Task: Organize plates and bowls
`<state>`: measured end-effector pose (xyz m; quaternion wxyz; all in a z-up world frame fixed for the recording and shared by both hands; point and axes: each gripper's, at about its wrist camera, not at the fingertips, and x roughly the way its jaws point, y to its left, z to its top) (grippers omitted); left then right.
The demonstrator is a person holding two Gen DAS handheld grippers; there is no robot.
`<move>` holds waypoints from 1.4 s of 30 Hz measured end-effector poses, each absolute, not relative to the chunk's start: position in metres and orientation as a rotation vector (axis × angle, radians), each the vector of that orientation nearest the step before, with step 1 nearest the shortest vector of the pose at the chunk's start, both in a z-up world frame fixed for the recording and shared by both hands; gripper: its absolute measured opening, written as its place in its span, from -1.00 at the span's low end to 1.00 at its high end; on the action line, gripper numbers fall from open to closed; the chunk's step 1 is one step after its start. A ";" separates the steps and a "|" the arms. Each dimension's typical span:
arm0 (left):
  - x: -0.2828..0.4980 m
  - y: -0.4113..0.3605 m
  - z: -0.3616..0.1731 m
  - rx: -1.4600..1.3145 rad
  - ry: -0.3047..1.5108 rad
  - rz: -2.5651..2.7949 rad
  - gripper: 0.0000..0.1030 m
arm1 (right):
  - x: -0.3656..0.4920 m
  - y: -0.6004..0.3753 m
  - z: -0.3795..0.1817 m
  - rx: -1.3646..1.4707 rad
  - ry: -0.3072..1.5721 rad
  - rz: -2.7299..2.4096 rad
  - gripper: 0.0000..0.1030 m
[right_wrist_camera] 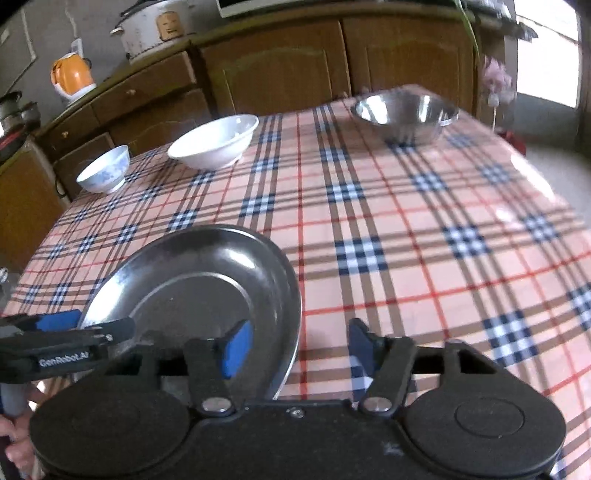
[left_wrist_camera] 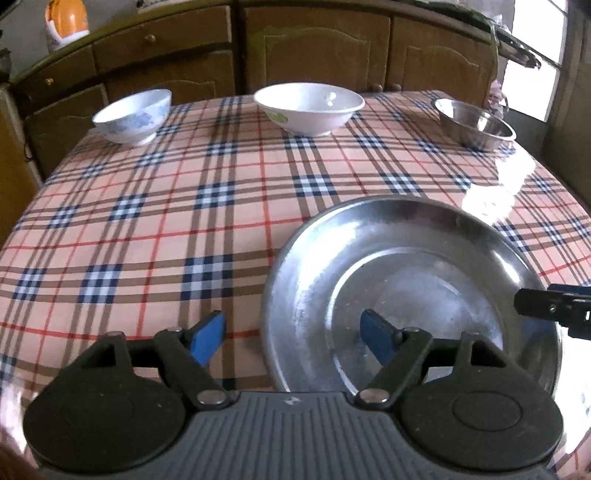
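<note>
Nearest in the left wrist view, the left gripper [left_wrist_camera: 291, 334] hangs low over the table [left_wrist_camera: 155, 229] with its blue pads wide apart. The left pad is over the checked cloth, the right pad over the steel plate [left_wrist_camera: 410, 295], so the plate's left rim lies between the jaws. The pads do not press on it.

In the right wrist view, the right gripper [right_wrist_camera: 301, 349] stands at the plate's [right_wrist_camera: 207, 280] other side, its jaws moderately wide. The left pad is over the plate's inside and the right pad over the cloth, with the right rim between them. I cannot tell whether the left pad touches the metal; nothing looks clamped. The left gripper [right_wrist_camera: 59, 328] shows at the left edge of this view, at the plate's far side, and part of a hand [right_wrist_camera: 16, 439] shows below it. The tip of the right gripper [left_wrist_camera: 554, 306] likewise shows at the right edge of the left view, over the plate's rim.

The plate lies flat on the near part of the table [right_wrist_camera: 424, 258], right way up.

Along the far edge stand three bowls, well apart: a small blue-patterned bowl [left_wrist_camera: 135, 116] on the left, a wide white bowl [left_wrist_camera: 308, 109] in the middle, a steel bowl [left_wrist_camera: 476, 125] on the right. Behind them runs a row of brown cabinets [left_wrist_camera: 314, 51], with an orange kettle [right_wrist_camera: 72, 75] and a white cooker [right_wrist_camera: 159, 27] on the counter
</note>
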<state>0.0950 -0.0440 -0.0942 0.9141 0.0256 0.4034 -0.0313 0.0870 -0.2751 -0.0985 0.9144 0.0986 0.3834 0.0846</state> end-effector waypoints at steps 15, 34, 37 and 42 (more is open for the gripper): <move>0.101 -0.046 -0.093 0.011 0.828 -0.080 -0.26 | 0.092 -0.270 -0.103 0.185 0.773 0.181 -0.50; 0.097 -0.074 -0.041 0.004 0.741 -0.095 -0.27 | 0.074 -0.298 -0.044 0.210 0.660 0.120 -0.50; 0.098 -0.081 -0.032 0.006 0.729 -0.104 -0.26 | 0.073 -0.304 -0.033 0.201 0.637 0.110 -0.50; 0.099 -0.091 -0.019 0.007 0.707 -0.118 -0.26 | 0.071 -0.316 -0.018 0.205 0.606 0.096 -0.50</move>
